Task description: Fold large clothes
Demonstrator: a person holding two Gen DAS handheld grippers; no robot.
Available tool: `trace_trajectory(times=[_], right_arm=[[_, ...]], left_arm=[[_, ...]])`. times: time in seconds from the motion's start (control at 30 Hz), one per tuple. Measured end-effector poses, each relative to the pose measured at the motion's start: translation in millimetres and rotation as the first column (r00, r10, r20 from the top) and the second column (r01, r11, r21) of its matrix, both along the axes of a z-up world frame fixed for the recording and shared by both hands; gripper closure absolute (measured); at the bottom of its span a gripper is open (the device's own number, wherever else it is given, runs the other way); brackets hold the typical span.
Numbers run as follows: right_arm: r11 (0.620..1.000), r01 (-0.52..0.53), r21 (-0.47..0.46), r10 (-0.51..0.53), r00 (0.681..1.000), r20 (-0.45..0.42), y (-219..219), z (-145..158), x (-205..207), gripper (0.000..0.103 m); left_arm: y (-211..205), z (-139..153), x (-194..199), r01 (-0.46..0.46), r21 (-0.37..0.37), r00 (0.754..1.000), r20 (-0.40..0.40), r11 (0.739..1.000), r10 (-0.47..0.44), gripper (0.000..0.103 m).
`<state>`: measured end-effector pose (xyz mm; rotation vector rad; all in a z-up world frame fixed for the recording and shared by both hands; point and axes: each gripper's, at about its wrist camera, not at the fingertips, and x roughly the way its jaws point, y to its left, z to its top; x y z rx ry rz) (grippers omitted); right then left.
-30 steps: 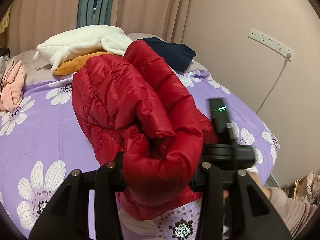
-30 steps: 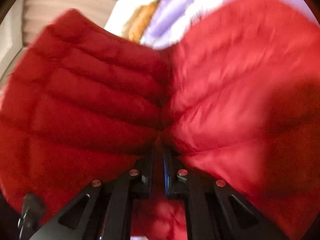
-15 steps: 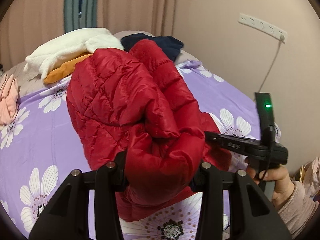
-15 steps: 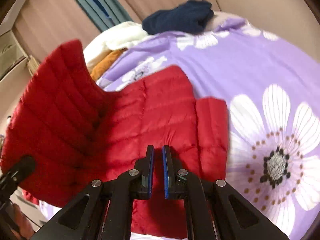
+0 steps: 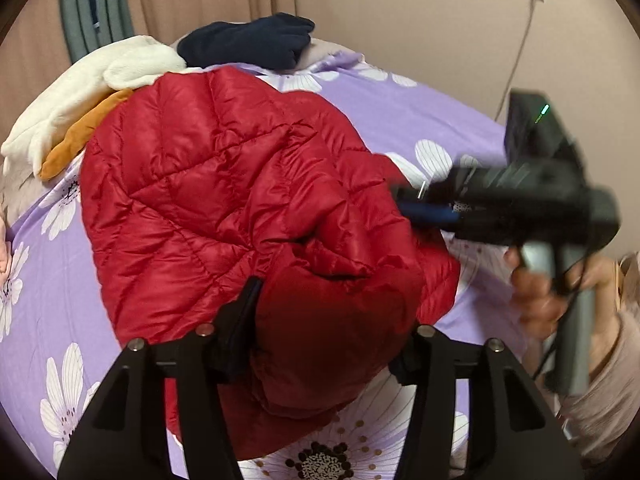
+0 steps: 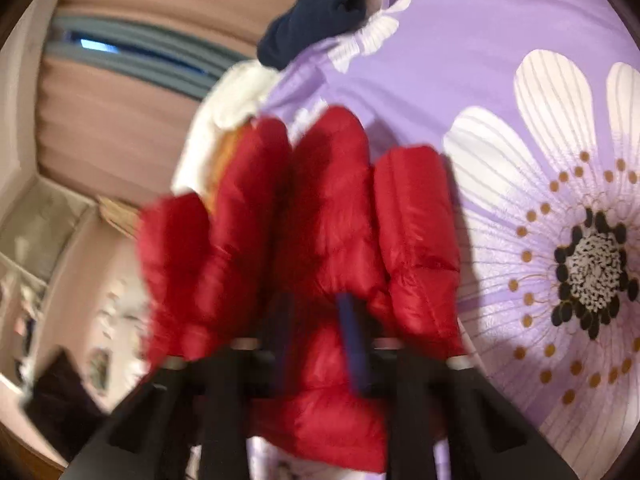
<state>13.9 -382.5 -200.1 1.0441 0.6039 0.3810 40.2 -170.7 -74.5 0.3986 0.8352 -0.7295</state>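
A red quilted puffer jacket (image 5: 208, 184) lies bunched on the purple flowered bedsheet (image 5: 400, 112). My left gripper (image 5: 326, 320) has a thick fold of the jacket filling the gap between its fingers; the padding still bulges against both pads while the jaws are opening. My right gripper (image 5: 424, 208), held by a hand in a pink sleeve (image 5: 600, 380), comes in from the right at the jacket's edge. In the blurred right wrist view, my right gripper (image 6: 316, 320) has its jaws opening, with red jacket (image 6: 328, 216) fabric between the blue pads (image 6: 354, 344).
At the head of the bed lie a white fleece (image 5: 92, 84), an orange garment (image 5: 84, 136) and a navy garment (image 5: 252, 40). A power strip with a hanging cable (image 5: 516, 60) is on the right wall. Curtains hang behind the bed.
The left gripper has sunk toward the bed with the jacket bundle and its jaws stand slightly wider. The right gripper, shut and empty half a second ago, now has parted jaws against the jacket's edge.
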Motion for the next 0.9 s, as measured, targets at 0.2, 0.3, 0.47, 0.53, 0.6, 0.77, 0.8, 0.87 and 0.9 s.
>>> trace_trajectory(times=[0.2,0.3,0.47,0.53,0.6,0.77,0.8,0.87,0.9], right_arm=[[0.995,-0.055,0.085,0.048,0.995,0.083,-1,19,10,0.036],[0.993,-0.117,-0.001,0.116,0.989,0.092,22,38,24,0.035],[0.981,-0.171,-0.096,0.181,0.978,0.105,49,56,47,0.034],[0.976,-0.184,-0.117,0.198,0.973,0.119,52,58,47,0.034],[0.969,-0.192,-0.155,0.213,0.968,0.133,58,63,47,0.034],[0.932,-0.170,-0.319,0.216,0.970,0.114,72,68,44,0.066],[0.930,-0.164,-0.329,0.214,0.970,0.120,73,67,43,0.073],[0.926,-0.143,-0.348,0.200,0.971,0.134,73,67,40,0.081],[0.928,-0.136,-0.348,0.195,0.971,0.141,72,67,38,0.084]], left_arm=[[-3,-2,0,0.012,-0.003,1.000,-0.004,1.000,-0.012,0.041],[-5,-4,-4,0.013,0.003,1.000,0.002,1.000,-0.013,0.041],[-3,-4,-6,0.009,-0.002,1.000,0.000,1.000,-0.009,0.041],[-3,-4,-6,0.007,-0.008,1.000,-0.004,1.000,-0.007,0.041],[-4,-3,-6,0.005,-0.014,1.000,-0.008,1.000,-0.005,0.041],[-7,-3,-7,-0.004,-0.020,1.000,-0.010,1.000,0.004,0.040],[-7,-3,-6,-0.006,-0.023,1.000,-0.015,1.000,0.006,0.040],[-6,-2,-5,-0.011,-0.034,1.000,-0.020,0.999,0.011,0.040],[-5,-1,-6,-0.016,-0.040,1.000,-0.024,0.999,0.015,0.040]])
